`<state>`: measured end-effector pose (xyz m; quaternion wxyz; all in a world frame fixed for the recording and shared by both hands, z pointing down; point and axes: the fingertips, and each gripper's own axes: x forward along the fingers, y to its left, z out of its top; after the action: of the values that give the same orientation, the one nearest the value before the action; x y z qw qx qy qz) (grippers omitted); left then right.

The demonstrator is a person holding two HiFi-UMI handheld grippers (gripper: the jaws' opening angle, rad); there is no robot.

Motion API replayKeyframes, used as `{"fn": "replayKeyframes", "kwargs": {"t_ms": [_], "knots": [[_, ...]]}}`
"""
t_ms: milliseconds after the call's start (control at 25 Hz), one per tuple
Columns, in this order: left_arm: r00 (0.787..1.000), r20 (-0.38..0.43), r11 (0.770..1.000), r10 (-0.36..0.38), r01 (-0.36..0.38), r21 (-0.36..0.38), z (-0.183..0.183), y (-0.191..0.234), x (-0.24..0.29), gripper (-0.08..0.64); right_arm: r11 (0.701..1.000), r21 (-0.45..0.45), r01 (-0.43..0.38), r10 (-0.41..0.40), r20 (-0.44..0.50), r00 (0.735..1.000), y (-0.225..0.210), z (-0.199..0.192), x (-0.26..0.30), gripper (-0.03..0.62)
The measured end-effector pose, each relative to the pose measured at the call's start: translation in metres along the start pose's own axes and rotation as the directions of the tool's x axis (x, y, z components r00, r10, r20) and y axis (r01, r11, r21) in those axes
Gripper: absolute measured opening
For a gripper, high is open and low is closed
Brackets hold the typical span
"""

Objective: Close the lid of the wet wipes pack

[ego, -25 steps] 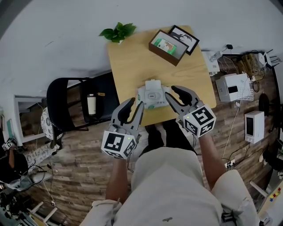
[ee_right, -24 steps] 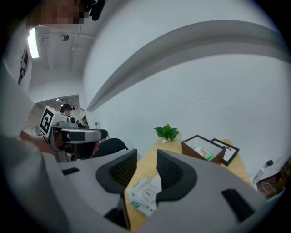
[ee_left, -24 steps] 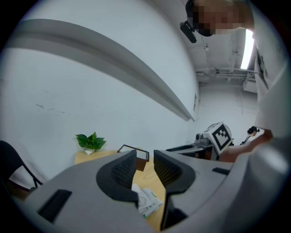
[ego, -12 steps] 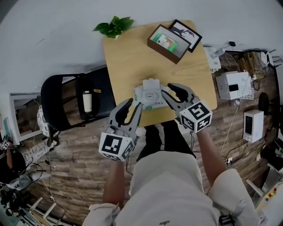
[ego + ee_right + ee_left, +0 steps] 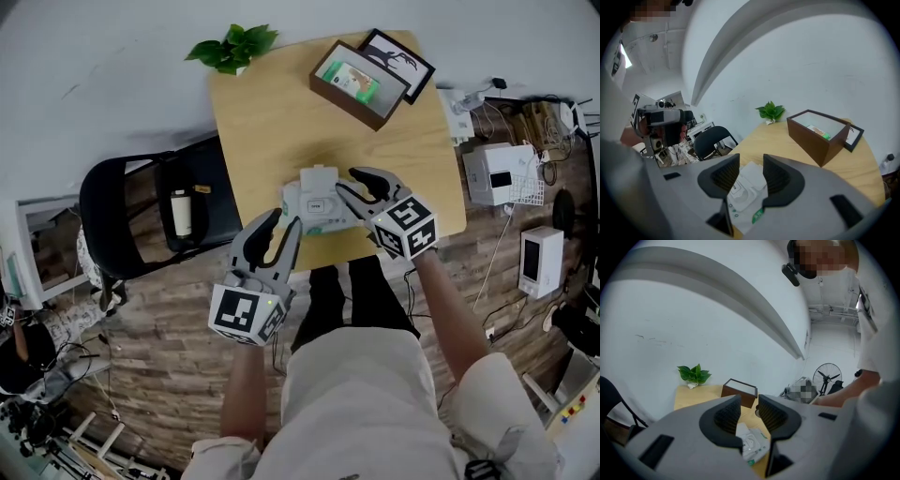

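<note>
Two grippers hang over the near side of a wooden table [image 5: 272, 122].

At far left a black chair [image 5: 141, 220] stands against the table's left edge, with a bottle [image 5: 181, 214] on its seat. The left gripper [image 5: 281, 225] is off the near edge, pointing at the pack's left end but short of it. Its jaws stand a little apart with nothing between them. In its own view the pack [image 5: 752, 444] shows beyond and below the gap.

A plant [image 5: 230, 47] sits at the far left corner, and the tabletop between it and the pack is bare.

The pack [image 5: 314, 206] lies flat at the middle of the table, close to the near edge. Its long axis runs left to right, about parallel to that edge. The lid [image 5: 321, 176] is open, flipped toward the far side.

The right gripper [image 5: 350, 183] is over the pack's right end, pointing left and down. Its jaws have just been opening and stand moderately apart, gripping nothing. Its own view shows the lid [image 5: 753, 177] through the gap. Whether a fingertip touches the pack I cannot tell.

Beyond, toward the far right corner, a brown box [image 5: 359, 84] stands beside a picture frame [image 5: 398, 61], well apart from the pack. Bare wood runs from the pack to the right edge.
</note>
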<state>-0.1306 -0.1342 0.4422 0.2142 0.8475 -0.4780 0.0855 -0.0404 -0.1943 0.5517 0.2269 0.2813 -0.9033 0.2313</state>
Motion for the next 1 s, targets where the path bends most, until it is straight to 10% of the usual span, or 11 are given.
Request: {"fn": "replayKeyframes", "kwargs": {"t_ms": [1000], "knots": [[0.998,-0.054,0.998,0.042,-0.045,-0.045,-0.025,0.009,0.003,0.114,0.986,0.090,-0.143,0.158,-0.177,0.971,-0.029,-0.057,0.070,0.199]]}}
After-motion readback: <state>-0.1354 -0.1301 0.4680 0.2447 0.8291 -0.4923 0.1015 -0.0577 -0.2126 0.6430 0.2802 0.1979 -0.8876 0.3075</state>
